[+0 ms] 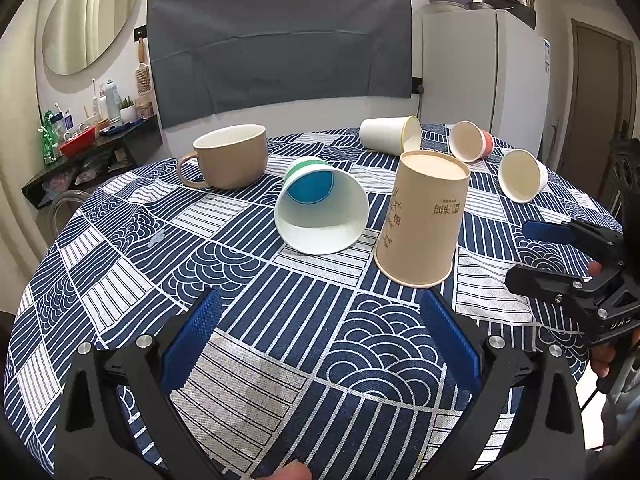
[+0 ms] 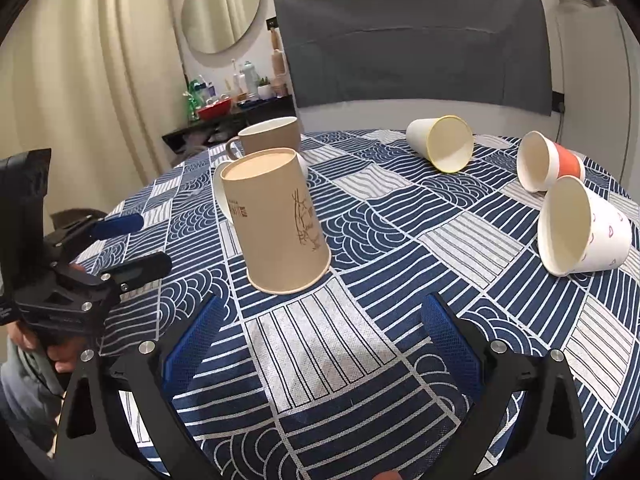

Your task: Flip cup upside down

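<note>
A tan paper cup (image 1: pixel 422 220) with brown print stands upside down on the blue patterned tablecloth (image 1: pixel 280 320); it also shows in the right wrist view (image 2: pixel 278 222). My left gripper (image 1: pixel 320 320) is open and empty, a short way in front of it. My right gripper (image 2: pixel 320 320) is open and empty, also just in front of the cup. Each gripper shows in the other's view, the right one (image 1: pixel 532 252) at the right edge, the left one (image 2: pixel 148 240) at the left edge.
A white cup with a green band (image 1: pixel 322 210) lies on its side beside the tan cup. A tan mug (image 1: pixel 230 156) stands upright behind. Three more paper cups (image 1: pixel 390 134) (image 1: pixel 470 140) (image 1: pixel 522 176) lie on their sides at the far right.
</note>
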`<state>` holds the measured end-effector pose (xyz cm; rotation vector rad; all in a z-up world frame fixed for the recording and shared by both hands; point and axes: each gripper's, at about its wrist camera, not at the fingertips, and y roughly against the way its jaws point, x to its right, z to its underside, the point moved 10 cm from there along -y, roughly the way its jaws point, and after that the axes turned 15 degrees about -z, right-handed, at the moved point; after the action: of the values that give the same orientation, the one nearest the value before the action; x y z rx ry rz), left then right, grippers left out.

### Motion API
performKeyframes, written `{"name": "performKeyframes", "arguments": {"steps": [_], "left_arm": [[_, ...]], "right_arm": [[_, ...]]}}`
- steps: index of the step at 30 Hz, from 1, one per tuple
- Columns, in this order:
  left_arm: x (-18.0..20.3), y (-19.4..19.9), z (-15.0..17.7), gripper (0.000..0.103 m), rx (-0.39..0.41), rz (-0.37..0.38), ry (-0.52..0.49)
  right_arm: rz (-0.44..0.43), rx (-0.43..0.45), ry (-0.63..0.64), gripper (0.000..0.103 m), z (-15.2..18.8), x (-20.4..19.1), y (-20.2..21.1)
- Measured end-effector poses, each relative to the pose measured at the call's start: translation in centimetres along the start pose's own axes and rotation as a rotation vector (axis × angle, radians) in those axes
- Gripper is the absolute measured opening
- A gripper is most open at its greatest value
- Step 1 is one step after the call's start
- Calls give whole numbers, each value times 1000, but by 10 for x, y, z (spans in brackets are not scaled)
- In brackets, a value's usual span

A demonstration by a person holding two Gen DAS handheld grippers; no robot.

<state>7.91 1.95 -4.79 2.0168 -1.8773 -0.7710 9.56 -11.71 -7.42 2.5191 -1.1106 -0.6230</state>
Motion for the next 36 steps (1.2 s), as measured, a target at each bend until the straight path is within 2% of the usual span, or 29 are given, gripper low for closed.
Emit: {"name": "performKeyframes", "arguments": {"steps": [16, 22, 36], "left_arm": [[14, -5, 9, 97, -39, 2, -91], [16, -3, 9, 97, -36, 23, -95], [17, 2, 7, 97, 0, 20, -101]], "right_arm": [[18, 21, 19, 95, -1, -3, 4], [8, 16, 15, 95, -1, -2, 2], [-20, 16, -9, 95, -1, 1, 1]]}}
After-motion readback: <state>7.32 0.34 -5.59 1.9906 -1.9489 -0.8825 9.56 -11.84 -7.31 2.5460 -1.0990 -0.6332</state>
